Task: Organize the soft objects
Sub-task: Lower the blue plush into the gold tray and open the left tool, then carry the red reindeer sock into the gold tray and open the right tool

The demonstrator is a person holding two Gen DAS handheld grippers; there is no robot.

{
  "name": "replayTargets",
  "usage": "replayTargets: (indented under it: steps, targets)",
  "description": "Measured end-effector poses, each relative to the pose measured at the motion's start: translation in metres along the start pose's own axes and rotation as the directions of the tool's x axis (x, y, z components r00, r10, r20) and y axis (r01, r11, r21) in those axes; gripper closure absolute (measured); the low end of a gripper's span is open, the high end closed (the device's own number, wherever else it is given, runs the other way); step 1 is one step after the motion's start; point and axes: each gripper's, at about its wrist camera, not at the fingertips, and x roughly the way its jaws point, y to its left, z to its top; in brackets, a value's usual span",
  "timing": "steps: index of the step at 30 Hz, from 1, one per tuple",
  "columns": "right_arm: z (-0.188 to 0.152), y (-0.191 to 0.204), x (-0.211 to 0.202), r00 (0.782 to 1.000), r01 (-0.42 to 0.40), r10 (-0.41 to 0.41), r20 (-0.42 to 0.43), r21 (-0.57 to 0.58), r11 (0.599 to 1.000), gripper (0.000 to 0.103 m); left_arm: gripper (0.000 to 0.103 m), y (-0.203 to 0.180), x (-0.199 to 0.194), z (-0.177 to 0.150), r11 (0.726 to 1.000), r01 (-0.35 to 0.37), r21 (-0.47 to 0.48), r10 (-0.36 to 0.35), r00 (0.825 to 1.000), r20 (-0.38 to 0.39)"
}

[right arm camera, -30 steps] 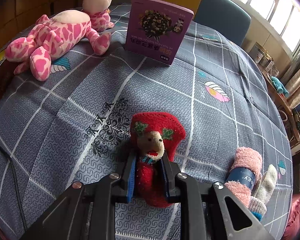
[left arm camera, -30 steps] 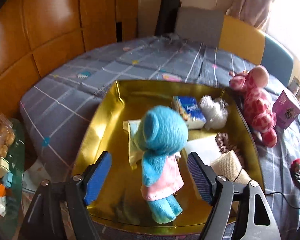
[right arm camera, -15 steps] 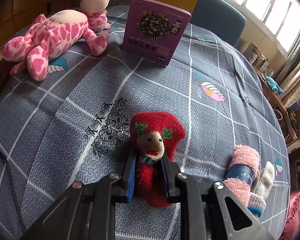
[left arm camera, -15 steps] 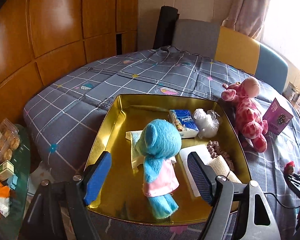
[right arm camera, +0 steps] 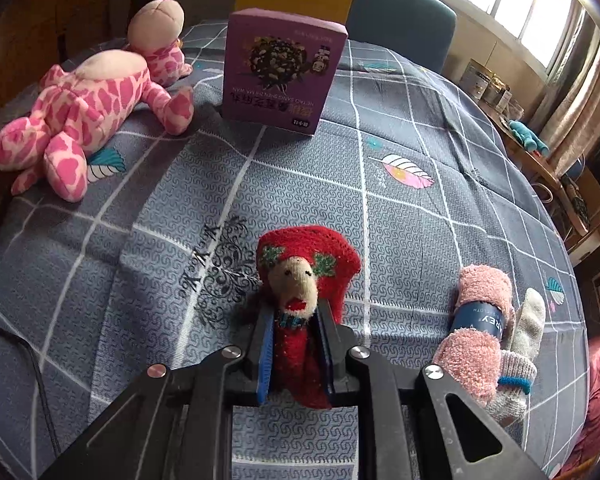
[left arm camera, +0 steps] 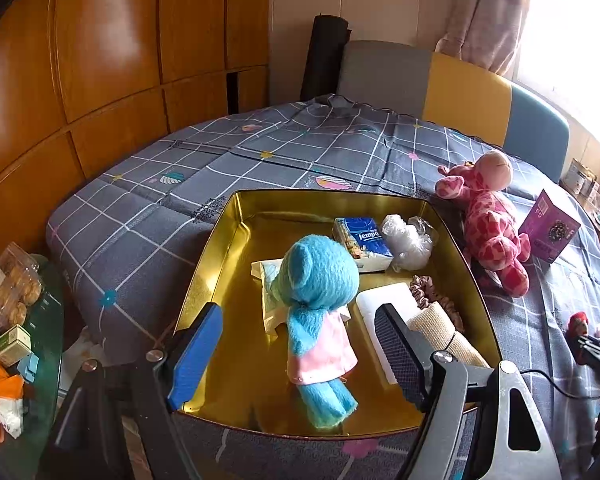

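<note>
- Red knitted sock doll w/ tan face (right arm camera: 296, 304) lies on the grey checked bedspread (right arm camera: 380, 208), head pointing away from the camera; its lower body sits between the fingers of the right gripper (right arm camera: 296, 354).
- Right gripper: jaws nearly together, blue pads pressed on both sides of the doll's red body. They have just been closing tighter on it.
- Just right of that, a rolled fuzzy pink sock bundle w/ navy paper band (right arm camera: 480, 328) lies on the spread, a grey-white knit glove (right arm camera: 528, 336) touching its far side.
- Farther back: purple printed cardboard box (right arm camera: 282, 72) stands upright; pink spotted plush giraffe (right arm camera: 88, 108) lies to its left, one leg near the box.
- Left gripper (left arm camera: 296, 352): jaws wide apart, holding nothing, above the near end of a gold metal tray (left arm camera: 208, 264) that rests on the same spread.
- In the tray: blue plush bear in pink dress (left arm camera: 316, 300) lying face down between the line of the two pads but not touched; blue tissue pack (left arm camera: 362, 242), crumpled clear plastic bag (left arm camera: 408, 240), white flat pad (left arm camera: 384, 304), brown scrunchie (left arm camera: 432, 300), beige knit roll (left arm camera: 440, 332).
- Giraffe & purple box also show right of the tray in the left view.
- Far left: glass side table w/ snack packs (left arm camera: 12, 292).
</note>
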Motion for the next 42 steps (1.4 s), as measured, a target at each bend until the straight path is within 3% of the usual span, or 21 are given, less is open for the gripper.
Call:
replayTargets:
  steps: [4, 7, 12, 15, 17, 19, 23, 27, 29, 32, 39, 42]
  targets:
    - [0.011, 0.018, -0.026, 0.993, -0.108, 0.108, 0.044, 0.009, 0.994, 0.086, 0.024, 0.003, 0.001, -0.002, 1.0, 0.001, -0.005, -0.001, 1.0, -0.006]
    - [0.023, 0.045, -0.049, 0.975, -0.207, 0.209, 0.075, -0.028, 0.978, 0.086, 0.024, 0.006, 0.0, -0.002, 1.0, -0.001, -0.01, 0.002, 1.0, 0.003]
    - [0.044, 0.108, -0.078, 0.911, -0.399, 0.408, 0.063, -0.113, 0.91, 0.086, 0.024, 0.01, -0.002, 0.0, 1.0, -0.018, -0.016, 0.018, 1.0, 0.018]
    - [0.056, 0.149, -0.087, 0.857, -0.506, 0.515, 0.026, -0.15, 0.85, 0.086, 0.024, 0.013, -0.002, 0.0, 1.0, -0.02, -0.023, 0.021, 1.0, 0.02]
    - [0.065, 0.179, -0.088, 0.825, -0.559, 0.565, -0.009, -0.162, 0.813, 0.086, 0.024, 0.016, -0.002, 0.0, 0.999, -0.019, -0.028, 0.02, 1.0, 0.018]
    - [0.071, 0.208, -0.087, 0.81, -0.58, 0.585, -0.031, -0.186, 0.793, 0.086, 0.024, 0.018, -0.001, 0.0, 0.999, -0.019, -0.037, 0.019, 1.0, 0.018]
    - [0.082, 0.258, -0.076, 0.8, -0.596, 0.596, -0.071, -0.205, 0.776, 0.081, 0.024, 0.024, 0.001, -0.001, 0.998, -0.018, -0.053, 0.019, 1.0, 0.012]
    - [0.087, 0.289, -0.052, 0.808, -0.587, 0.577, -0.116, -0.221, 0.779, 0.062, 0.024, 0.029, 0.005, -0.001, 0.998, -0.017, -0.063, 0.017, 1.0, 0.0]
    - [0.086, 0.297, -0.045, 0.817, -0.576, 0.558, -0.142, -0.222, 0.787, 0.06, 0.024, 0.03, 0.007, -0.002, 0.998, -0.015, -0.068, 0.015, 1.0, -0.006]
    - [0.083, 0.292, -0.046, 0.805, -0.593, 0.577, -0.136, -0.196, 0.781, 0.06, 0.024, 0.032, 0.009, -0.003, 0.997, -0.017, -0.074, 0.016, 1.0, -0.012]
    - [0.076, 0.251, -0.074, 0.794, -0.597, 0.609, 0.005, -0.187, 0.78, 0.059, 0.024, 0.033, 0.011, -0.003, 0.997, -0.017, -0.076, 0.017, 1.0, -0.011]
    - [0.066, 0.228, -0.084, 0.805, -0.576, 0.591, 0.05, -0.176, 0.798, 0.059, 0.024, 0.029, 0.009, -0.003, 0.998, -0.009, -0.064, 0.008, 1.0, -0.006]
